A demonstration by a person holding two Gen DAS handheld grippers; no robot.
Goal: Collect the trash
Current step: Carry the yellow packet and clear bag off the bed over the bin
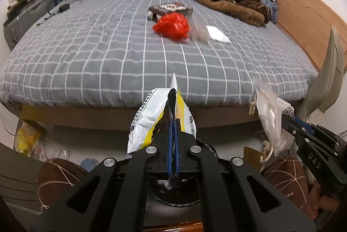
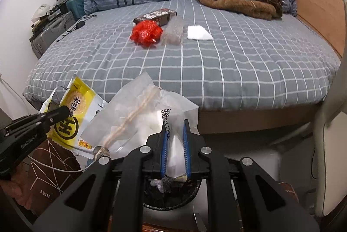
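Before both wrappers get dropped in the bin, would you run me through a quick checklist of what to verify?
1. Left gripper shut on the yellow snack wrapper: ok.
2. Right gripper shut on the clear plastic bag: ok.
3. Black trash bin below both grippers, mouth unobstructed: ok, though only part of it shows.
4. Wrappers hanging fully inside the bin's rim: cannot tell.
5. Trash left on the bed: not ok; red plastic bag, snack box, clear packet and white tissue remain.
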